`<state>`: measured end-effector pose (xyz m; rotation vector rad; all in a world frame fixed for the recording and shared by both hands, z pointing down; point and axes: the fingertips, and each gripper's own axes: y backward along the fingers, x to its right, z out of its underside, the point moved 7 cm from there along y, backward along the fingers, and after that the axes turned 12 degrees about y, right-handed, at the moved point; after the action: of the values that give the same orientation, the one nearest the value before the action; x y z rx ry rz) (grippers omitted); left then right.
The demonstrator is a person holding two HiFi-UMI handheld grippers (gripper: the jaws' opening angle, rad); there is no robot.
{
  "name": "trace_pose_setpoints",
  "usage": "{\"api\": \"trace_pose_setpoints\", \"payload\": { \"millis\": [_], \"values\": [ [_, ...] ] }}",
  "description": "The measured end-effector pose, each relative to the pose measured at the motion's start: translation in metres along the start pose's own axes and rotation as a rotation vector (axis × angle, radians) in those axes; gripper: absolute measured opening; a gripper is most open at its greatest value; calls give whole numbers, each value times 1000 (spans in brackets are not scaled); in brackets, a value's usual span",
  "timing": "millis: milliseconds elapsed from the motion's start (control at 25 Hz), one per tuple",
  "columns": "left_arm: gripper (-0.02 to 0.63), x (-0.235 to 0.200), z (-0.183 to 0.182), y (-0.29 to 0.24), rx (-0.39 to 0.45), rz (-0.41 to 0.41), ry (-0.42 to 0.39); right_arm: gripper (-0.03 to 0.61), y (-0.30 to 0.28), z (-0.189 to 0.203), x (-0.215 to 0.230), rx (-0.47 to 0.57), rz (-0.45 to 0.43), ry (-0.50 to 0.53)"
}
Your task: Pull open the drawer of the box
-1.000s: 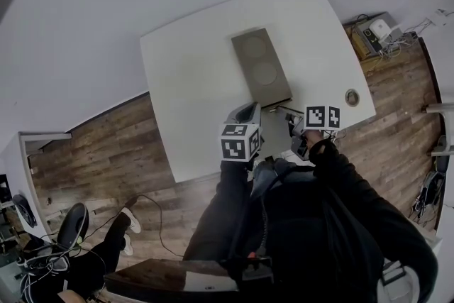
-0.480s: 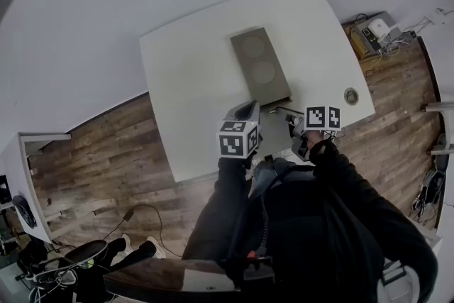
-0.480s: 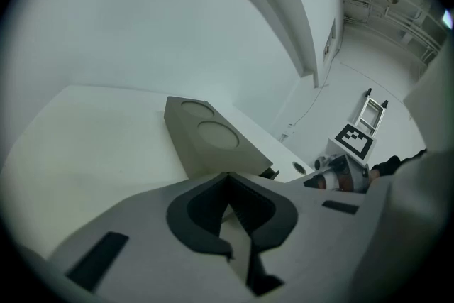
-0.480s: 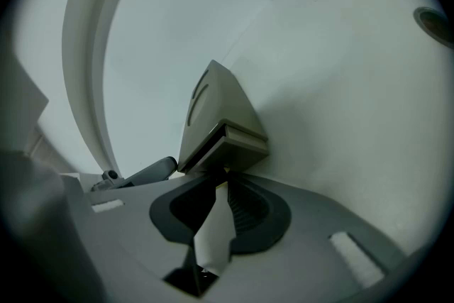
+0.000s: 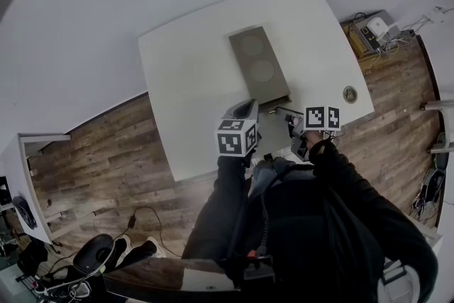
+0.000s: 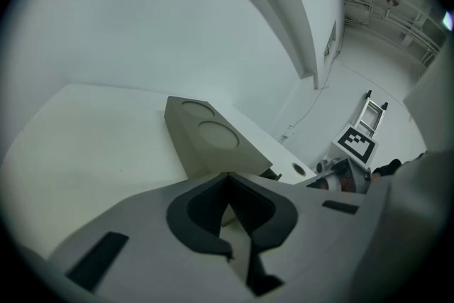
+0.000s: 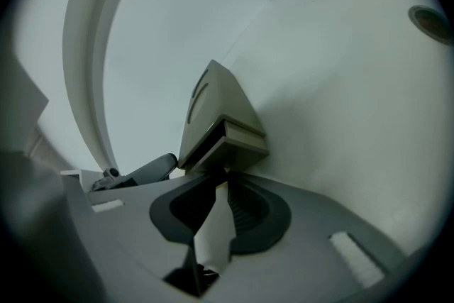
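One box (image 5: 259, 66) with one drawer (image 7: 237, 145); two round discs (image 5: 250, 46) on top. One table (image 5: 184, 89) (one round grommet (image 5: 350, 94) in it). Two grippers: left gripper (image 6: 228, 184), right gripper (image 7: 221, 177).

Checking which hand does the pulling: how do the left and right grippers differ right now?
The left gripper sits by the box's near corner; the right gripper faces the drawer front. The left gripper's jaws look together and empty; the right gripper's jaws pinch a pale tab at the drawer. Both sit at the box's near end, over the table.
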<state>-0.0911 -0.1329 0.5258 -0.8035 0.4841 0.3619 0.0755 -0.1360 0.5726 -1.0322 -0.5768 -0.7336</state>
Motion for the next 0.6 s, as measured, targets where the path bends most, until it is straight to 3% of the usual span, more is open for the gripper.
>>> {"api": "trace_pose_setpoints", "payload": {
  "millis": [600],
  "values": [
    [1, 0, 2, -2, 13, 4, 11, 54, 2, 5, 1, -1, 0, 2]
  ]
}}
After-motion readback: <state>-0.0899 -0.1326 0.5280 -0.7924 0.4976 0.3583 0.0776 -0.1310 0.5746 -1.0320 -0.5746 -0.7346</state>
